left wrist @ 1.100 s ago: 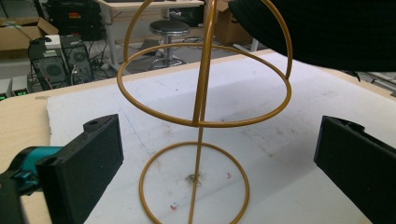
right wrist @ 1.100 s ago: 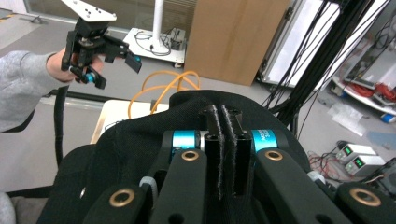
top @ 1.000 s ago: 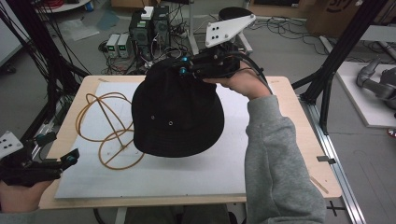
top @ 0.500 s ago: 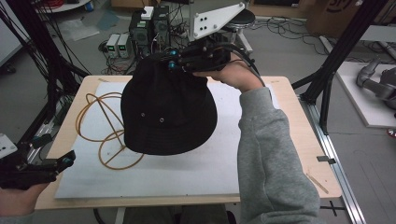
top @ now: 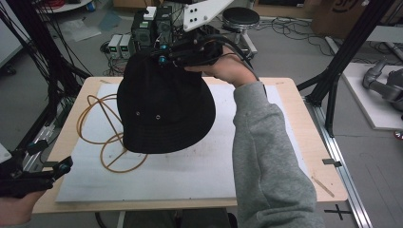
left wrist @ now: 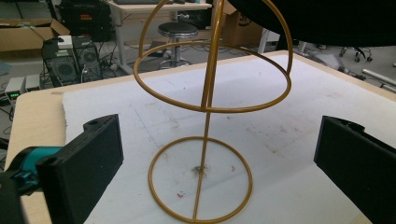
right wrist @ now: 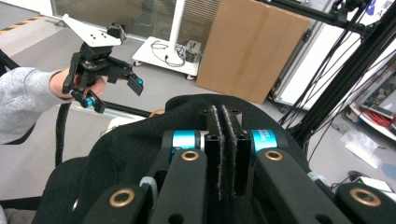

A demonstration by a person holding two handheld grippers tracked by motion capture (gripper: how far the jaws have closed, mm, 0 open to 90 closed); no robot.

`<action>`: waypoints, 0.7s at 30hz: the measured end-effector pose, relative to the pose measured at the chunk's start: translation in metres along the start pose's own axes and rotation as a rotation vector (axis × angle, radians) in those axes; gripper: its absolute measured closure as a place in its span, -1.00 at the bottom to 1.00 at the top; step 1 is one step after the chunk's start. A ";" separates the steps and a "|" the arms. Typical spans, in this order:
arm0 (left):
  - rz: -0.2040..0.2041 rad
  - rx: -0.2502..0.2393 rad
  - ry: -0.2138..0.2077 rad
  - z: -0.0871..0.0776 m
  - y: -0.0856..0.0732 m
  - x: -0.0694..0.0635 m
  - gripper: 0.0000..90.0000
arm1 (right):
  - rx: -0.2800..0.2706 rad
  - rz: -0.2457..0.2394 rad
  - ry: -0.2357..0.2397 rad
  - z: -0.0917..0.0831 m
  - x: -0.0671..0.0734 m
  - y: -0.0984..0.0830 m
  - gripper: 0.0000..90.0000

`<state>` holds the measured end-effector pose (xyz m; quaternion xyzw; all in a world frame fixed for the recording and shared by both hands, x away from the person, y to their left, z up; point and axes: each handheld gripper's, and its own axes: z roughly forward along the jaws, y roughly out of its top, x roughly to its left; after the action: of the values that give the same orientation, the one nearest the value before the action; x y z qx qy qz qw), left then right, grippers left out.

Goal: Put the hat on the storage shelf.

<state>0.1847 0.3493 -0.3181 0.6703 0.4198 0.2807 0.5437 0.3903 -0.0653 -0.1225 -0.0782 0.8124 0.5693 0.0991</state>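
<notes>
Hanging from the clamped right hand-held gripper (top: pixel 164 59), black hat (top: pixel 164 111) overshadows wire stand (top: pixel 107 137); left hand-held gripper (top: pixel 64 166) open.

One black bucket hat (top: pixel 164 111); one gold wire hat stand (left wrist: pixel 210 116); one white mat (top: pixel 190 175) on one counter (top: pixel 309 137); two grippers.

dim, even indoor light throughout, soft and slightly grainy from above with only faint shadow under the black hat (top: pixel 164 107) on the white mat (top: pixel 190 166), brighter and crisper along the gold wire stand (left wrist: pixel 210 107), blurred at the nearest black jaws, no harsh glare anywhere.
</notes>
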 end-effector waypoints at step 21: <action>-0.003 -0.004 0.002 -0.007 -0.002 -0.001 -0.96 | -0.042 -0.046 0.027 0.019 -0.002 0.037 0.97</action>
<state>0.1772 0.3518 -0.3184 0.6683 0.4208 0.2816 0.5449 0.3846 -0.0344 -0.0945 -0.1067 0.7996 0.5824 0.0998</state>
